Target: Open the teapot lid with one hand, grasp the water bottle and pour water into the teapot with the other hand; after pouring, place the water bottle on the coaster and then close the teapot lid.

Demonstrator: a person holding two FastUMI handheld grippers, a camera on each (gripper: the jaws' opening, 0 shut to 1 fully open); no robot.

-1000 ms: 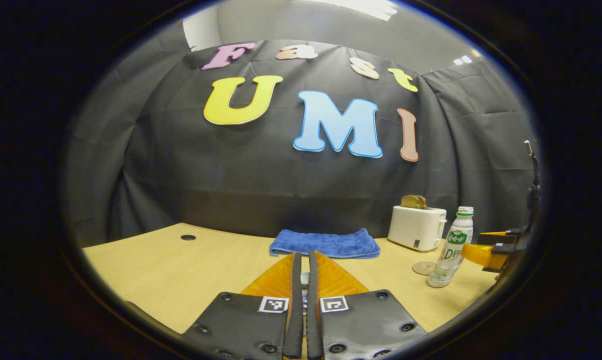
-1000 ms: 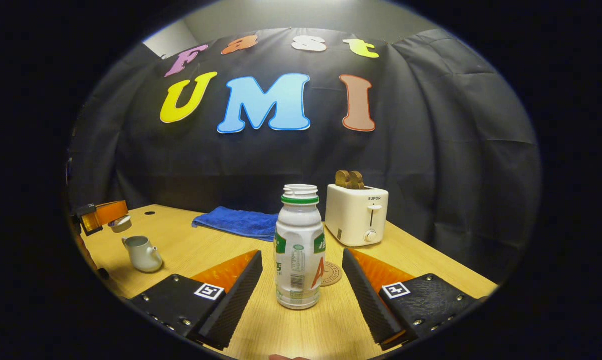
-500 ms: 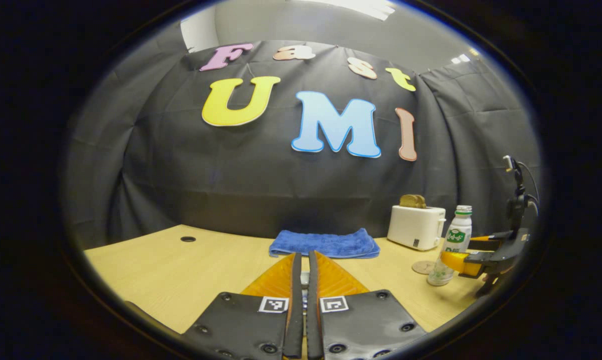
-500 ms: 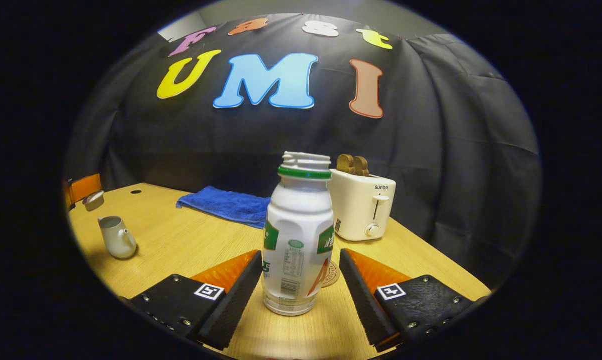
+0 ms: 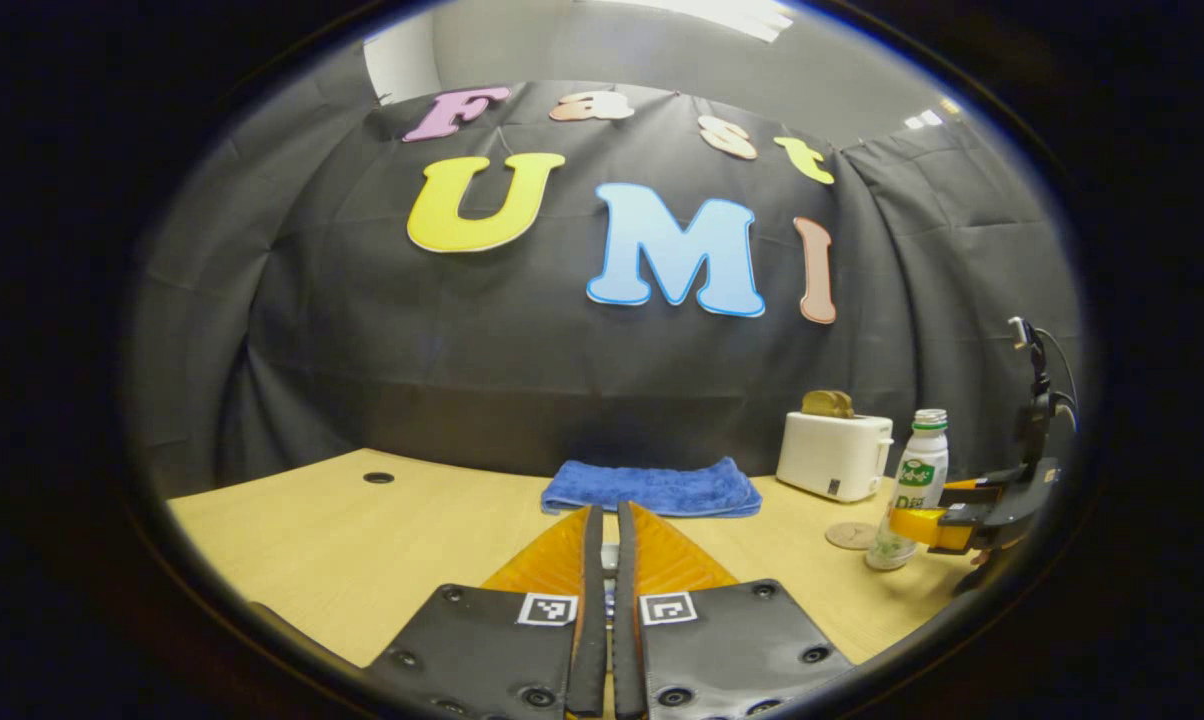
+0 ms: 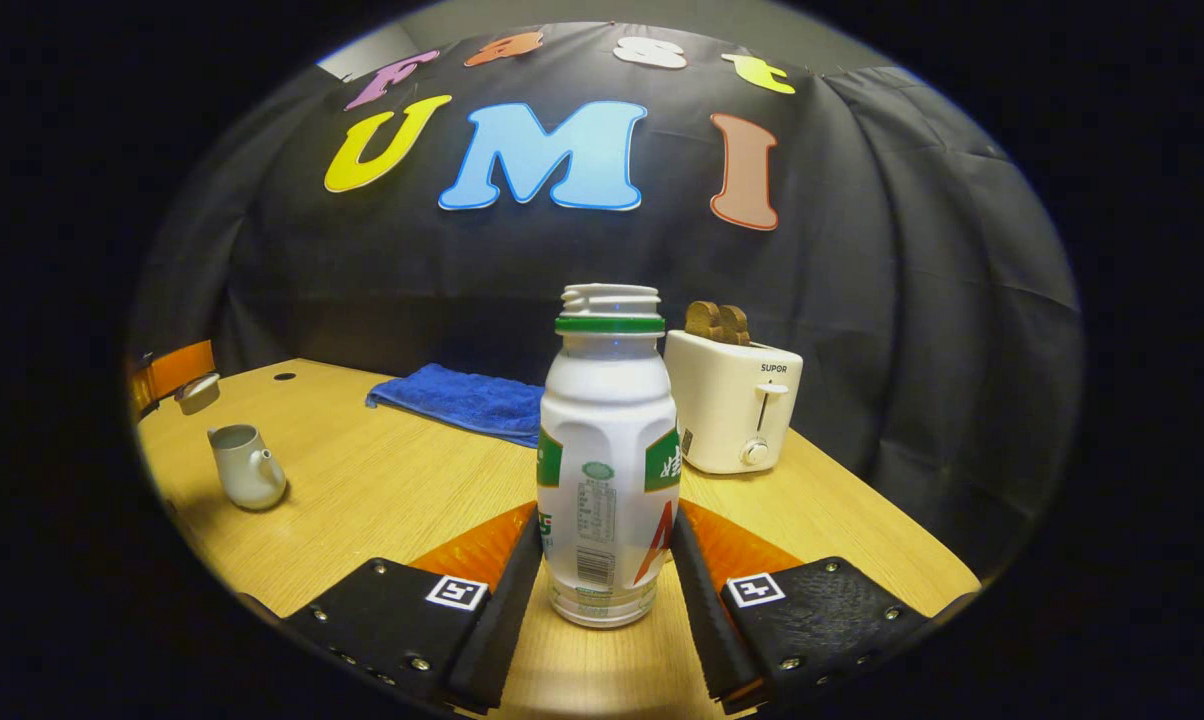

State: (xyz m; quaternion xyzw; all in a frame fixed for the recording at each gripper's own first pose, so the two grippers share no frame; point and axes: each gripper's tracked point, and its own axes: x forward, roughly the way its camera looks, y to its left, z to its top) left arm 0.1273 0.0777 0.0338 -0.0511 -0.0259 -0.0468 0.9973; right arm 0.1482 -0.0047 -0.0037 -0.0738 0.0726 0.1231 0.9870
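Observation:
The white water bottle (image 6: 607, 440), uncapped with a green neck ring, stands upright on the table. My right gripper (image 6: 607, 520) is shut on its lower body, one finger against each side. In the left gripper view that gripper (image 5: 947, 515) holds the bottle (image 5: 912, 485) next to the round coaster (image 5: 850, 535). The pale teapot (image 6: 247, 478) stands lidless at the far left. Above it, my left gripper (image 6: 167, 372) holds the lid (image 6: 199, 392) in the air. My left gripper (image 5: 604, 515) has its fingers nearly together on a small pale piece, the lid.
A white toaster (image 6: 732, 405) with toast in it stands right behind the bottle. A folded blue towel (image 6: 457, 400) lies at the back by the wall. The wooden table (image 6: 382, 490) has a cable hole (image 5: 377, 477) at its back left.
My right gripper moved forward around the bottle and its fingers came in from wide apart to press on both sides. The left gripper kept still with the lid.

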